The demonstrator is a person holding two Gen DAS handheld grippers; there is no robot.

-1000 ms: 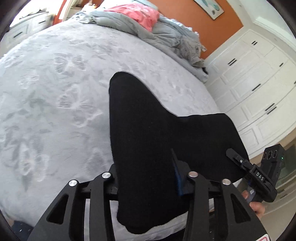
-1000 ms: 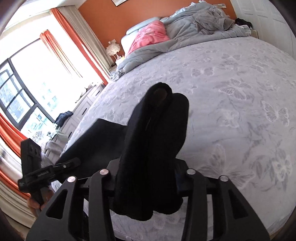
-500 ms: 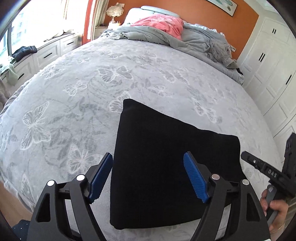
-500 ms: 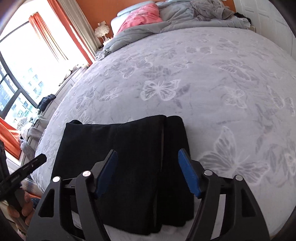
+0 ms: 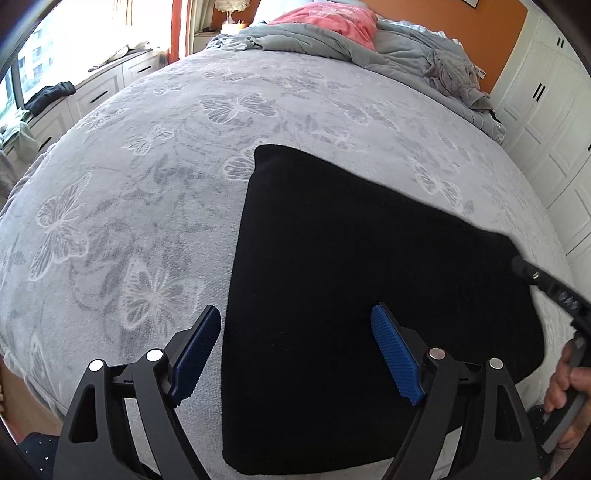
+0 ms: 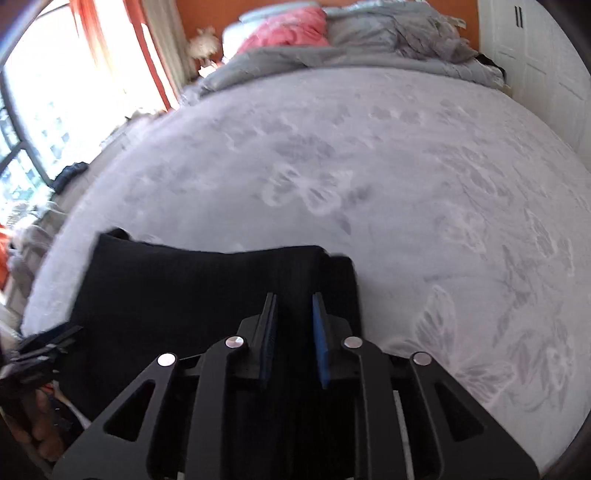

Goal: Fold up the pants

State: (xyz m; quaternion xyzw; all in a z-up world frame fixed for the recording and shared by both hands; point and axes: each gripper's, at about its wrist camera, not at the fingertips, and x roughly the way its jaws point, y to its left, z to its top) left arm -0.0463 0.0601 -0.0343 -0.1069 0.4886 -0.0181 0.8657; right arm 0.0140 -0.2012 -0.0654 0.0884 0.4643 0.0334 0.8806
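Note:
The black pants [image 5: 351, 258] lie folded flat near the front edge of the grey butterfly bedspread [image 5: 147, 184]. My left gripper [image 5: 295, 310] hovers over their left edge with its jaws wide and still opening. The cloth lies below, untouched by the blue pads [image 5: 395, 354]. In the blurred right wrist view, my right gripper [image 6: 293, 299] sits over the right end of the pants [image 6: 184, 288]. Its jaws are closing to a narrow gap, and no fabric bunches between them. The right gripper's tip [image 5: 543, 284] also shows in the left wrist view, over the pants' right corner.
A crumpled grey duvet [image 5: 406, 48] and a pink pillow [image 5: 332, 18] lie at the head of the bed. White wardrobe doors [image 5: 546, 122] stand on the right, and low drawers [image 5: 92, 96] under the window on the left. A person's hand [image 5: 569, 380] grips the right handle.
The pants, held up in both grippers a second ago, now lie flat on the bed and both grippers have let go. The left jaws spread wide and the right jaws narrowed. Both tilted downward.

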